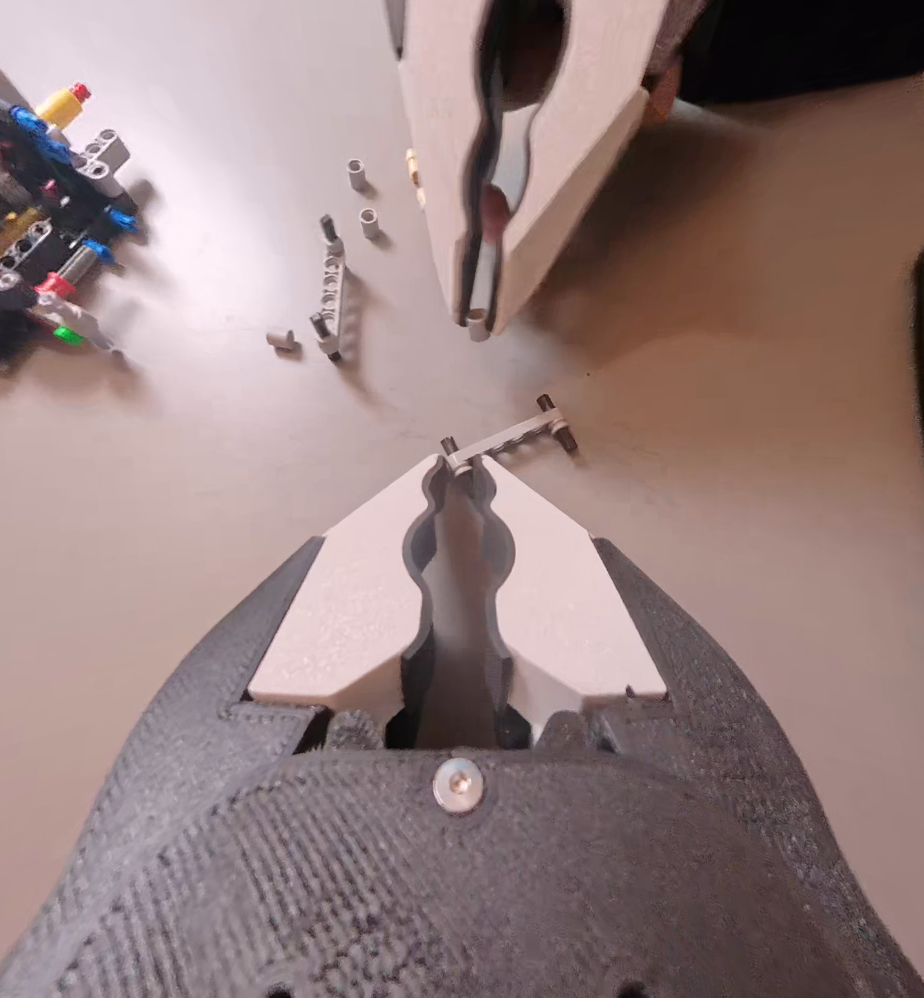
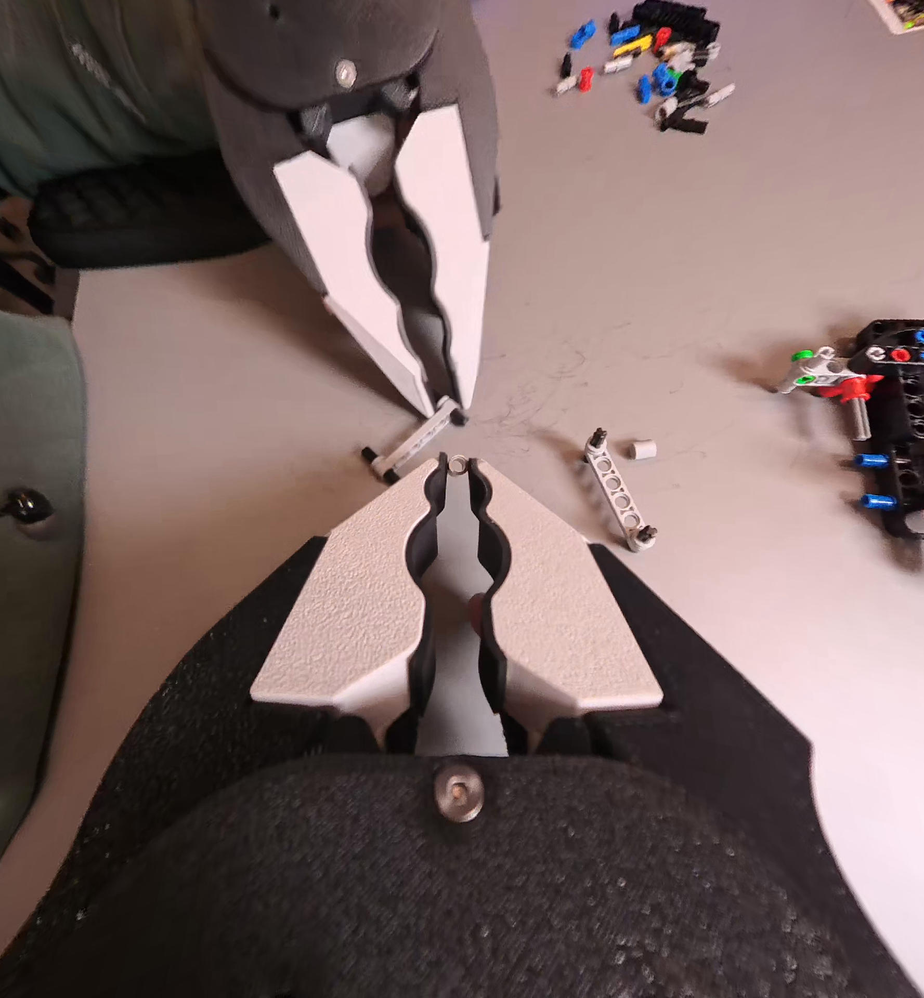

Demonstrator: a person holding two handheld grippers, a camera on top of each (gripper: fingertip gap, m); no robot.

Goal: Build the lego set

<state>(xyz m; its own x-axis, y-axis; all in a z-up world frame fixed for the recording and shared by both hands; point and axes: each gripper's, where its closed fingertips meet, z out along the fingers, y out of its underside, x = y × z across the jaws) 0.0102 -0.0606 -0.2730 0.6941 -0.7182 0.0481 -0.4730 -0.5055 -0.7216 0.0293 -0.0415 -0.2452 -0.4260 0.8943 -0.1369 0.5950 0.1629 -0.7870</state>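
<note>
left gripper point(image 1: 462, 463): jaws pinched on one end of a thin grey beam point(image 1: 508, 435), right at the black pin point(image 1: 449, 446) there. Beam's other end touches the counter point(image 1: 178, 486), or as good as, and has its own pin too.

right gripper point(image 2: 457, 465): jaws clamped on a small grey bush point(image 2: 457, 465), hole facing outward. In the left wrist view it hangs tip-down above the counter, bush point(image 1: 478, 325) poking out of the tips.

beam axis: this is the bit that matters imo. From the right jaws the beam point(image 2: 415, 440) sits just ahead and slightly left, long axis slanting from the left gripper's point(image 2: 445, 406) tips down toward the right gripper. The free pin point(image 2: 385, 464) is the end closest to the bush, so the right hand is the nearer one.

gap: bush and beam are near but not touching yet.

step: looks like the bush goes onto a pin, not done so far. Bore has to line up with the pin axis, and the pin runs crosswise to the beam, so I'd guess the right hand needs a twist first.

near the beam: second beam point(image 2: 616, 491) and a spare bush point(image 2: 641, 449) lie off to its right in the right wrist view.

further out: half-built model point(image 2: 902, 432) beyond those, loose parts pile point(image 2: 654, 65) way past it.
</note>
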